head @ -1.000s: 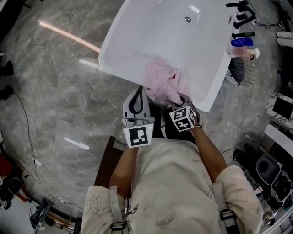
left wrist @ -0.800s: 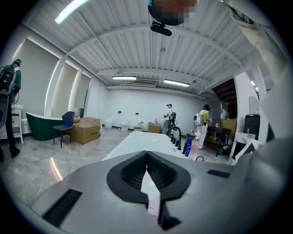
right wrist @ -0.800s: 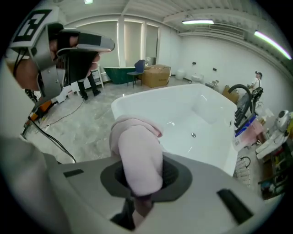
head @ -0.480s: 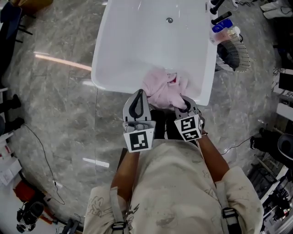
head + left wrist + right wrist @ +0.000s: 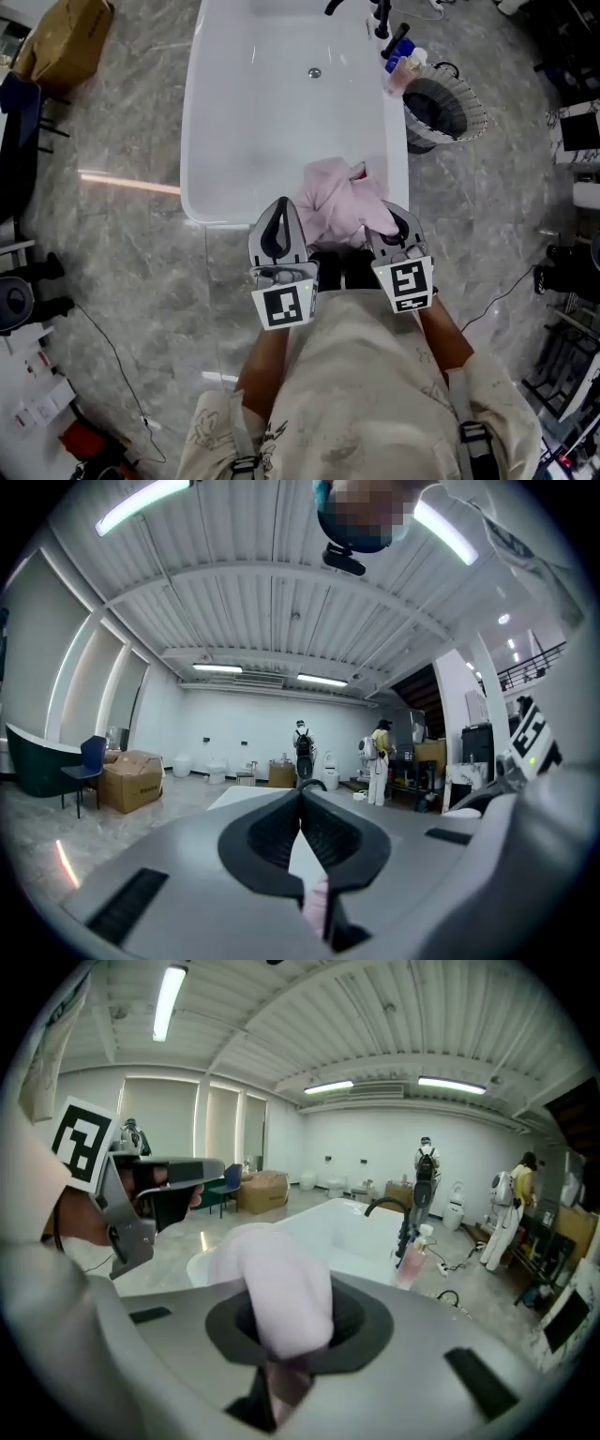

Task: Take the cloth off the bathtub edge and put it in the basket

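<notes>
Above bathtub [image 5: 192, 141] end: cloth [image 5: 342, 202] clamped in fingers of right gripper [image 5: 400, 223]; left gripper [image 5: 278, 217] closed, seemingly empty. Cloth to be carried clear of rim, released low over basket [image 5: 466, 111].

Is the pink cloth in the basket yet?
Not yet. The pink cloth is bunched in the right gripper, at the near end of the bathtub; the basket stands apart beside it.
</notes>
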Demonstrator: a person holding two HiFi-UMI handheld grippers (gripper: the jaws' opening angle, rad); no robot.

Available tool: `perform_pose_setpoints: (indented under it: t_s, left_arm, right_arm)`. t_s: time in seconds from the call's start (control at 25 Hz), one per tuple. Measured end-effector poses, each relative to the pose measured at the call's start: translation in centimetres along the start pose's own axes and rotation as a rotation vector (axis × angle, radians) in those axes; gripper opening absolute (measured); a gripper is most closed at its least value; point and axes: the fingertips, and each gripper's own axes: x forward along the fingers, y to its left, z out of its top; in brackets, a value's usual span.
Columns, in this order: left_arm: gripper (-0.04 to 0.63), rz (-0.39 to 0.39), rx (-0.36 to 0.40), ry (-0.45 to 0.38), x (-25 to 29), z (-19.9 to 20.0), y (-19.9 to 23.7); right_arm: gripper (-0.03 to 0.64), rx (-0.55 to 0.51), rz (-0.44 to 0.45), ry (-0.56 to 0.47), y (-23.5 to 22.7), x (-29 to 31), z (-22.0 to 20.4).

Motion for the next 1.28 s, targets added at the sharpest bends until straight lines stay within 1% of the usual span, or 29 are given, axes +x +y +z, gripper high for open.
perform_pose_setpoints:
  t_s: [0.2,0.32,0.52,0.72,0.92,1.04,1.12,1.2,1.28]
  left_arm:
    - [0.002,-0.052,0.026,-0.05,2.0,3.1,-3.2]
    - [0.003,-0.092,0.038,-0.072,3.6,4.9,-5.8]
    - [0.002,-0.152,0.038,-0.109,5.6,7.9,-10.4]
    - [0.002,-0.225,0.039,-0.137,8.0,10.2,-15.7]
    - [0.003,-0.301,0.05,-0.135,9.6,10.7,-21.5]
    - [0.003,-0.358,0.056,-0.128,10.4,10.9,-25.4]
    - [0.003,-0.396,0.058,-0.125,11.0,11.0,-28.0]
    - [0.003,-0.425,0.056,-0.127,11.4,11.1,-30.3]
    - [0.003,-0.458,0.054,-0.132,11.3,11.1,-32.9]
  right_arm:
    - [0.048,0.074,-0.132,-0.161,-4.9,-5.0,3.4]
    - [0.048,0.103,-0.222,-0.229,-8.8,-8.2,4.5]
    - [0.048,0.151,-0.333,-0.35,-14.0,-13.2,6.2]
    - [0.048,0.198,-0.478,-0.427,-20.0,-18.3,6.4]
    - [0.048,0.224,-0.622,-0.491,-25.7,-23.9,5.4]
    - [0.048,0.234,-0.707,-0.526,-28.8,-27.1,4.4]
    - [0.048,0.235,-0.763,-0.544,-30.9,-29.2,4.5]
    - [0.048,0.226,-0.797,-0.55,-32.5,-31.0,4.4]
    - [0.048,0.223,-0.82,-0.551,-33.6,-32.7,3.1]
